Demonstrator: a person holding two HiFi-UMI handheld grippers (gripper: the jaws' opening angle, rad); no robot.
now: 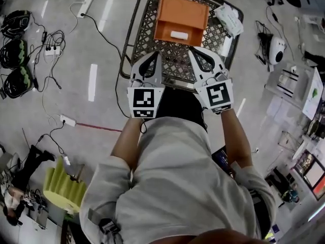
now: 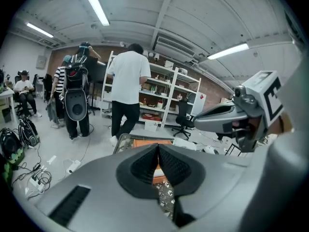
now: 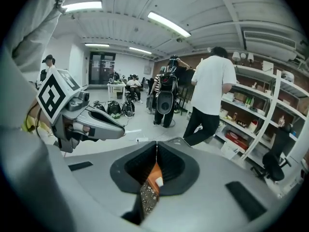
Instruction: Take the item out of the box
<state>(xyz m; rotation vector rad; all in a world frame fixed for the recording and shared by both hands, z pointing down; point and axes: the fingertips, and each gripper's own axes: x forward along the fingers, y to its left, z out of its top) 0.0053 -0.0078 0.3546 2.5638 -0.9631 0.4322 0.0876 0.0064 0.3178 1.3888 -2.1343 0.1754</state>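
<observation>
Closest to the lens: a grey shirt point(image 1: 177, 187) and two bare forearms reaching forward.

Far left on the floor, dark bags point(image 1: 15, 50) with green trim, tangled cables, a white power strip point(image 1: 85, 6) and, lower down, a block of yellow foam point(image 1: 63, 187).

Next, the left gripper point(image 1: 154, 59), marker cube toward the body, held over the near edge of the metal lattice table point(image 1: 144, 32). Jaws closed tip to tip in its own view, nothing pinched between them.

Mid-table, just beyond both sets of tips and touching neither, the orange box point(image 1: 163, 9), open at the top. Inside it, lying flat close to the near wall and roughly centred, the white item point(image 1: 179, 35), small and oblong.

Beside the left one, the right gripper point(image 1: 195, 55), cube likewise toward the body, tips angled slightly inward toward the box. Jaws fully together, empty, with only a sliver of orange box and white item visible below the pads.

Further right, on the far right corner of the table, a crumpled white packet point(image 1: 228, 19), just beside the box.

Beyond the table in both gripper views, a person in a white shirt point(image 2: 128, 76) standing at white shelves point(image 2: 164, 95).
</observation>
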